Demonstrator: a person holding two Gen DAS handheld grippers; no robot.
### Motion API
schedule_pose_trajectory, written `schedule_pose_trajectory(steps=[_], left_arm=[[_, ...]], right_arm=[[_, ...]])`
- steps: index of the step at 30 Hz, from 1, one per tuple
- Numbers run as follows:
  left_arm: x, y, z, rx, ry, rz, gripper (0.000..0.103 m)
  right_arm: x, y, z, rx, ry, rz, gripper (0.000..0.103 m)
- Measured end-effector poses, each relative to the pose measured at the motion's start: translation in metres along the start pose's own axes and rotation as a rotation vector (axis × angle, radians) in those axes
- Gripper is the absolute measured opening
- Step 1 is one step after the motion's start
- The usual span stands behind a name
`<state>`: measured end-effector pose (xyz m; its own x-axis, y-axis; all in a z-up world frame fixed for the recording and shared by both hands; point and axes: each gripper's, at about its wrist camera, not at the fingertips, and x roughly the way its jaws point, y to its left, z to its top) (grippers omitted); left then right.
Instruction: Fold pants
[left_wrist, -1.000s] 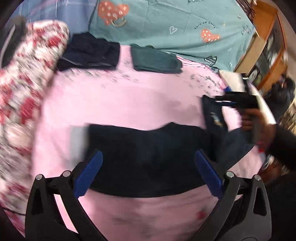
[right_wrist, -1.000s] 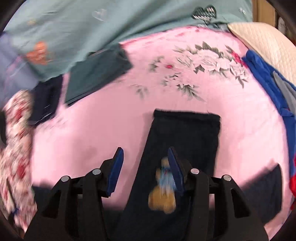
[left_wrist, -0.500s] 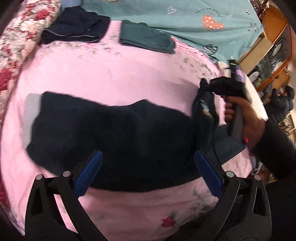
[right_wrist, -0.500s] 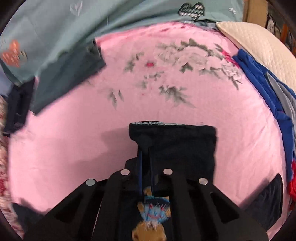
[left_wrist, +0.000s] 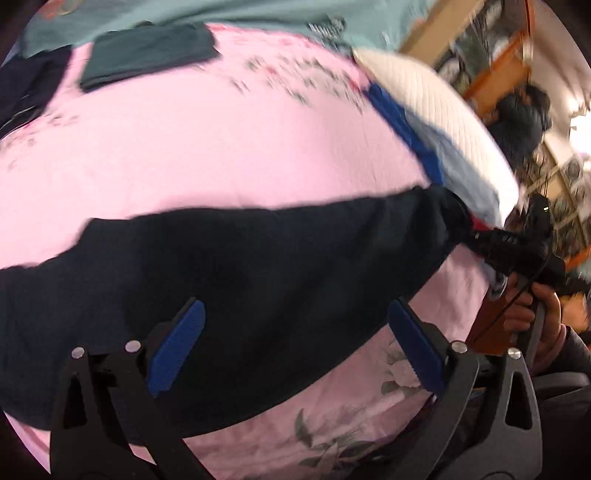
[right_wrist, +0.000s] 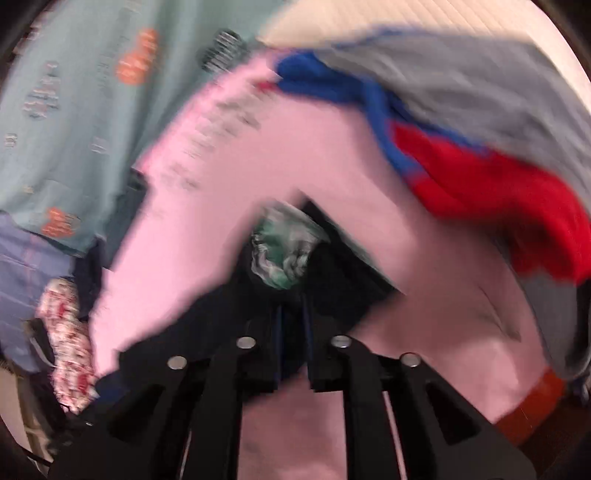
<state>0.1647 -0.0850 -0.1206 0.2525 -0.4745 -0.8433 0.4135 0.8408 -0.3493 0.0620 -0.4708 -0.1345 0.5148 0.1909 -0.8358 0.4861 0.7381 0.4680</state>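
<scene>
Spread wide, the blue pads (left_wrist: 176, 350) of the left gripper (left_wrist: 295, 349) hang just above the dark navy pants (left_wrist: 236, 273) with nothing pressed between them. Over at the right gripper (right_wrist: 293, 325), the black fingers (right_wrist: 266, 332) stand nearly together and pinch a bunched end of the pants, the cloth gathered right in front of them; its jaws have just been easing slightly apart, with fabric between them. From the left wrist view that gripper (left_wrist: 480, 236) shows at the right edge of the bed, gripped by a hand (left_wrist: 535, 314), and the pants stretch from it in a long band across the pink floral sheet (left_wrist: 221, 147) toward the left edge. A folded dark green garment (left_wrist: 147, 55) lies near the far edge of the sheet. Blue, grey and red clothes (right_wrist: 461, 147) are heaped along the right edge beside a white quilted pillow (left_wrist: 432, 99). Beyond the sheet a teal blanket (right_wrist: 74, 110) covers the far side. Much of the right wrist view is blurred.
</scene>
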Motion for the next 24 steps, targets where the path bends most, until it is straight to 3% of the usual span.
schedule_pose_trajectory(steps=[2, 4, 5, 8, 12, 16, 19, 24], left_arm=[[0.017, -0.011, 0.002, 0.020, 0.050, 0.026, 0.101], [0.023, -0.015, 0.003, 0.017, 0.068, 0.029, 0.101], [0.028, -0.016, 0.004, 0.009, 0.082, 0.030, 0.101], [0.036, -0.024, 0.008, 0.006, 0.105, 0.043, 0.101], [0.034, -0.033, 0.009, 0.015, 0.086, 0.078, 0.101], [0.032, -0.036, 0.005, 0.014, 0.088, 0.109, 0.101], [0.033, -0.035, 0.001, -0.010, 0.091, 0.119, 0.101], [0.036, -0.039, 0.002, -0.030, 0.079, 0.138, 0.101]], right_arm=[[-0.001, -0.027, -0.010, 0.115, 0.051, 0.040, 0.023], [-0.019, -0.032, -0.013, 0.155, -0.008, 0.110, 0.041], [-0.033, -0.025, -0.009, 0.115, -0.073, 0.105, 0.053], [-0.047, 0.003, 0.010, -0.037, -0.150, 0.089, 0.054], [-0.020, 0.026, 0.039, -0.190, -0.127, 0.036, 0.054], [0.012, 0.028, 0.045, -0.288, -0.036, 0.060, 0.045], [0.035, 0.031, 0.041, -0.378, 0.037, 0.001, 0.042], [0.042, 0.025, 0.036, -0.413, 0.087, 0.001, 0.010]])
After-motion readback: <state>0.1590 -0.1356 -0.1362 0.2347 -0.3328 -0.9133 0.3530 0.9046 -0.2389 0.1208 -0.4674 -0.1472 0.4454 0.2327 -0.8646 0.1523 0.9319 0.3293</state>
